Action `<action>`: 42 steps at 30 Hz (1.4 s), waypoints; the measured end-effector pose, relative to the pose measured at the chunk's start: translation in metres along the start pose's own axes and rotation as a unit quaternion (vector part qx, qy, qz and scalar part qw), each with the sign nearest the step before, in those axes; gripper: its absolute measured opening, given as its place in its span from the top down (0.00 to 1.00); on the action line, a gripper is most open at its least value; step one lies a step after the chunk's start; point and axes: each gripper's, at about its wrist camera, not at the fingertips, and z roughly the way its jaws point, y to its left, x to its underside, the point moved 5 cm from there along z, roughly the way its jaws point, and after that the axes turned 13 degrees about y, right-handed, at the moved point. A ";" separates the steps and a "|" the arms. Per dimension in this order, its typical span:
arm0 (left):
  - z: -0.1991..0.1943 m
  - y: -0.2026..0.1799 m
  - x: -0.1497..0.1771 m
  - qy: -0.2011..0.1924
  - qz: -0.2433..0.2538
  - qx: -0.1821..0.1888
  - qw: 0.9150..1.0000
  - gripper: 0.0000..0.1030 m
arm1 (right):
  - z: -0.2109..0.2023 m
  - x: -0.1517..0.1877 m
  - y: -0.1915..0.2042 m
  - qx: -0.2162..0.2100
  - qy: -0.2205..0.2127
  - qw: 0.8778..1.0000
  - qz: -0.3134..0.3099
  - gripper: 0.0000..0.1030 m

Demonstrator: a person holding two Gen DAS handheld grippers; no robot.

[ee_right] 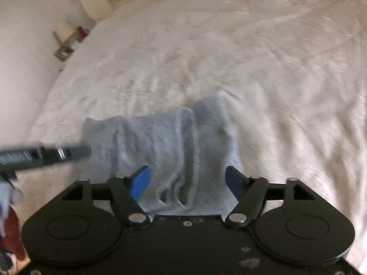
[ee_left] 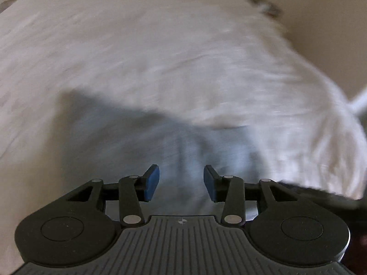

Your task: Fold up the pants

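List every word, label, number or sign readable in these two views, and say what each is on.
None can be read.
A small crosshair mark on the left hand-held gripper's grey ribbed plate: a symbol, no letters.
A pale ribbed patch on the dark blurred bar over the grey pants: too blurred to read.

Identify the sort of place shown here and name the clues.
Probably a bedroom: grey fabric pants lie on a wide, rumpled white bedspread, with a cluttered small wooden bedside stand beside it.

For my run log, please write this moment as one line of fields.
stage: fold pants | pants: gray, bunched on white bed cover | left gripper: jaws open, nothing held | right gripper: jaws open over pants
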 end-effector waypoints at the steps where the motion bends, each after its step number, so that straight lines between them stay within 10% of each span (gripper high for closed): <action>1: 0.004 0.012 0.004 0.007 -0.020 -0.013 1.000 0.60 | 0.005 -0.004 0.004 -0.007 0.003 1.000 -0.006 0.22; 5: 0.026 0.046 0.027 0.049 -0.064 -0.047 0.996 0.60 | 0.025 -0.011 0.018 -0.014 0.027 0.999 -0.010 0.22; 11: 0.048 0.024 0.032 0.072 0.014 -0.042 0.996 0.47 | 0.057 -0.010 0.014 -0.004 0.069 0.997 0.015 0.22; 17: 0.029 0.034 0.024 0.043 -0.007 -0.005 0.999 0.45 | 0.069 -0.009 0.018 -0.026 0.087 0.995 0.042 0.15; 19: 0.024 0.042 0.025 0.033 -0.015 -0.012 0.999 0.45 | 0.075 -0.010 0.020 -0.048 0.103 0.992 0.055 0.55; 22: 0.010 0.054 0.027 0.013 -0.031 -0.024 0.999 0.45 | 0.073 -0.013 0.029 -0.051 0.108 0.991 0.061 0.83; 31: -0.020 0.076 0.024 -0.024 -0.052 -0.044 0.997 0.45 | -0.015 -0.036 0.065 -0.026 0.013 0.998 -0.054 0.87; 42: 0.021 0.048 0.032 0.040 -0.005 -0.044 0.998 0.45 | 0.067 -0.024 0.018 0.081 0.084 0.992 -0.053 0.79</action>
